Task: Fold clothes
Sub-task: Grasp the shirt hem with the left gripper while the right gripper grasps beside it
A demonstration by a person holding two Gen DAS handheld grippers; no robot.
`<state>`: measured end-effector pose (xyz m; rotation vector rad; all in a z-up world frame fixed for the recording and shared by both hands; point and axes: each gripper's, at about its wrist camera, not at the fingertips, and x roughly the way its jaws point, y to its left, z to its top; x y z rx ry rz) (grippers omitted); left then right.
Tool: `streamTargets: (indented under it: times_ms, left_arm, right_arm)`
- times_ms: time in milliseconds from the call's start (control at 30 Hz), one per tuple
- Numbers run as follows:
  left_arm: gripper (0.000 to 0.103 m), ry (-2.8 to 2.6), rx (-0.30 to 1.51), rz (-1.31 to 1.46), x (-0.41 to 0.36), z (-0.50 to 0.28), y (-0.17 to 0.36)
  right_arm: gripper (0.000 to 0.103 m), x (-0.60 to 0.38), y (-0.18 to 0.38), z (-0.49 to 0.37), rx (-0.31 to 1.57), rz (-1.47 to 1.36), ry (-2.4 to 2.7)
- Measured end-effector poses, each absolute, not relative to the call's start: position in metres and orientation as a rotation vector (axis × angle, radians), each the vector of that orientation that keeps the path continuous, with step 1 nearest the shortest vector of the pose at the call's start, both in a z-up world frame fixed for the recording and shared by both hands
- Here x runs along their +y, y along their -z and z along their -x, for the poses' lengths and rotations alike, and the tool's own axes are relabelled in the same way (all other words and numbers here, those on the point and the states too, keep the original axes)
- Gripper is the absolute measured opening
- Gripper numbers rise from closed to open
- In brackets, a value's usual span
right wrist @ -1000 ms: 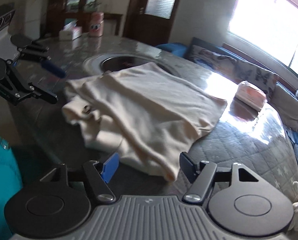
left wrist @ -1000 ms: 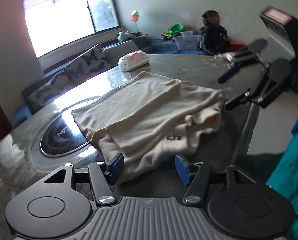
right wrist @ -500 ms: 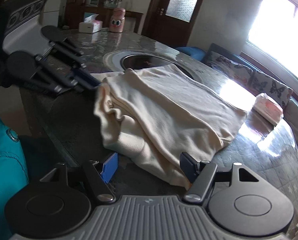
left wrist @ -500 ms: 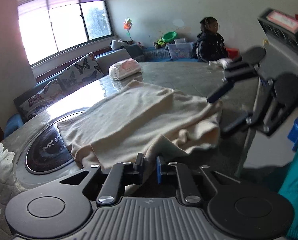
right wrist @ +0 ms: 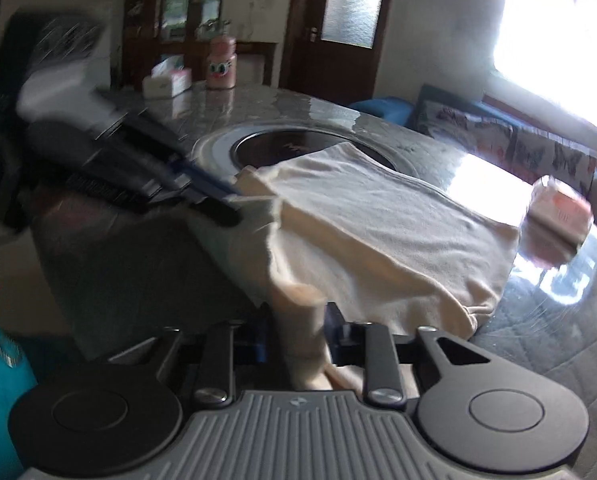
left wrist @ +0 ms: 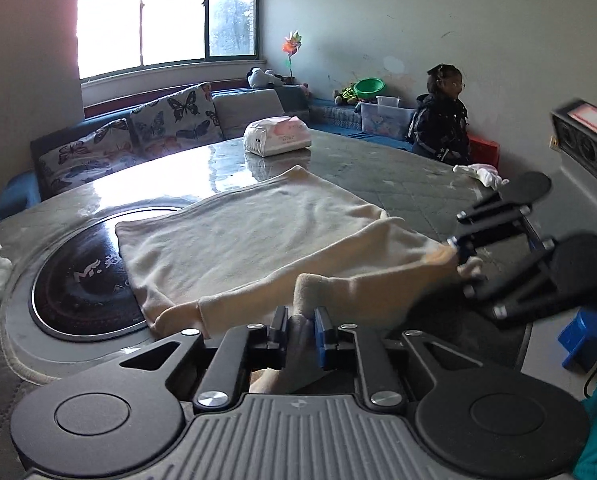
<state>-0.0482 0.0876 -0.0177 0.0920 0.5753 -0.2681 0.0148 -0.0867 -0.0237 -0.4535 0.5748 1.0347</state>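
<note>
A cream garment (left wrist: 258,236) (right wrist: 378,220) lies folded across the round marble table (left wrist: 378,168), partly over its inset black cooktop (left wrist: 78,280). Its near edge is lifted at both corners. My left gripper (left wrist: 300,322) has a bunched corner of the cloth pinched between its pads, and its jaws are opening slightly. In the right wrist view the left gripper (right wrist: 218,200) shows blurred at the garment's left corner. My right gripper (right wrist: 298,328) is closing, with a fold of the same garment pressed between its pads. From the left wrist view the right gripper (left wrist: 462,256) grips the garment's right corner.
A tissue pack (left wrist: 276,140) (right wrist: 562,208) lies beyond the garment. A white rag (left wrist: 482,172) lies at the table's far right edge, near a seated person (left wrist: 442,120). A pink bottle (right wrist: 220,64) and tissue box (right wrist: 166,80) stand at the far side. A blue stool (left wrist: 586,336) is on the floor.
Both grippers came in to the garment's near edge and closed on it, the left first and the right after. The near edge now lifts off the table between them.
</note>
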Motion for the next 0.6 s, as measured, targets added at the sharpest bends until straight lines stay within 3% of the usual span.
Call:
streamTargets:
  times_ms: [67, 400, 433, 533, 600]
  left_arm:
    - [0.042, 0.243, 0.578, -0.126, 0.088, 0.057, 0.018]
    - [0.045, 0.202, 0.562, -0.304, 0.087, 0.080, 0.030]
    - [0.045, 0.202, 0.562, -0.319, 0.087, 0.080, 0.032]
    - [0.023, 0.203, 0.570, -0.348, 0.087, 0.078, 0.038]
    - [0.017, 0.203, 0.562, -0.324, 0.089, 0.079, 0.037]
  right_arm:
    - [0.020, -0.087, 0.019, -0.022, 0.587, 0.419, -1.037]
    - [0.014, -0.082, 0.006, -0.039, 0.598, 0.355, -1.019]
    - [0.013, -0.082, 0.006, -0.039, 0.597, 0.353, -1.017]
    - [0.011, -0.084, 0.007, -0.037, 0.592, 0.340, -1.014]
    - [0.010, -0.086, 0.008, -0.032, 0.580, 0.335, -1.011]
